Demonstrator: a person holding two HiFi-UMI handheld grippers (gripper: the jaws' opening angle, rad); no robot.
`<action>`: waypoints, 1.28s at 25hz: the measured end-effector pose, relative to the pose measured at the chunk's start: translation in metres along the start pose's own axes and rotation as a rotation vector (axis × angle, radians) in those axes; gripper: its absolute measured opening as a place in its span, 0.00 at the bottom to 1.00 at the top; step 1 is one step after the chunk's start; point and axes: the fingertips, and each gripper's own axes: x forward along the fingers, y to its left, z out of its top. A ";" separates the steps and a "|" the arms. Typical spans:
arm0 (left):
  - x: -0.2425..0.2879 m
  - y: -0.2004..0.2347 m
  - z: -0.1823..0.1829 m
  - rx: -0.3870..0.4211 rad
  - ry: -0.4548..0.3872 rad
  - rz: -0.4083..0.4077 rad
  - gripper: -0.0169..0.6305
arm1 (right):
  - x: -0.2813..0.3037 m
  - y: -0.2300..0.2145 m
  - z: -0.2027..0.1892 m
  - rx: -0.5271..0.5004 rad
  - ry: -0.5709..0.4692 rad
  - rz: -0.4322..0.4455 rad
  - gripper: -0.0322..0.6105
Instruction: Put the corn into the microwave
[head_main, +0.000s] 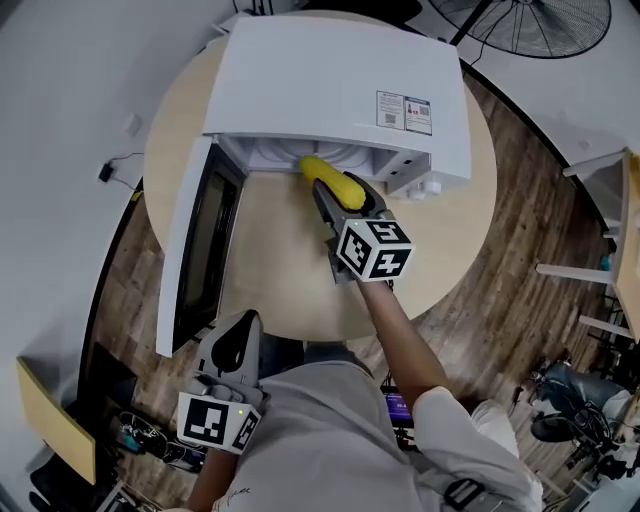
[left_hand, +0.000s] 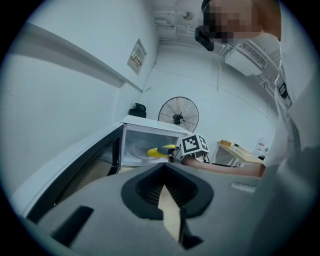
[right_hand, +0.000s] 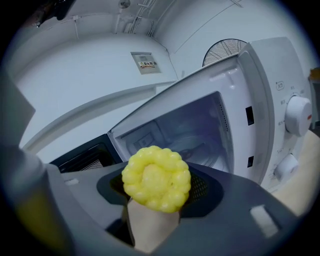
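closest in, left tool (head_main: 248, 320) low at the tabletop's near edge by the person's torso: jaws drawn together, nothing between them, pointing toward the open door. round pale wooden tabletop (head_main: 290, 280) bare between the two tools. right tool (head_main: 340, 200) out ahead on an extended arm, jaws partly spread and clamped on a yellow cob of corn (right_hand: 156, 178); the cob runs lengthwise along the jaws, blunt end toward the right gripper view's camera. from the head view the cob's far end sits at the mouth of the white boxy microwave (head_main: 330, 80), just under the front edge of its top; whether it touches the cavity floor, cannot tell. the microwave's dark-windowed door (head_main: 190, 250) is swung fully open to the left. a glass turntable (right_hand: 192, 145) shows inside the cavity, empty. two white control knobs (right_hand: 297, 115) on the panel to the right of the opening. beyond the tabletop, a black pedestal fan (head_main: 530, 20) stands over dark wood-plank floor (head_main: 520, 180).
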 end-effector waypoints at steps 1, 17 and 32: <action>0.000 0.002 0.000 0.002 0.002 0.001 0.02 | 0.004 -0.003 0.000 -0.002 -0.003 -0.010 0.45; 0.003 0.018 -0.004 -0.007 0.030 0.015 0.02 | 0.050 -0.032 0.003 -0.046 -0.064 -0.151 0.45; -0.003 0.027 -0.010 -0.042 0.037 0.028 0.02 | 0.079 -0.039 0.004 -0.078 -0.090 -0.234 0.45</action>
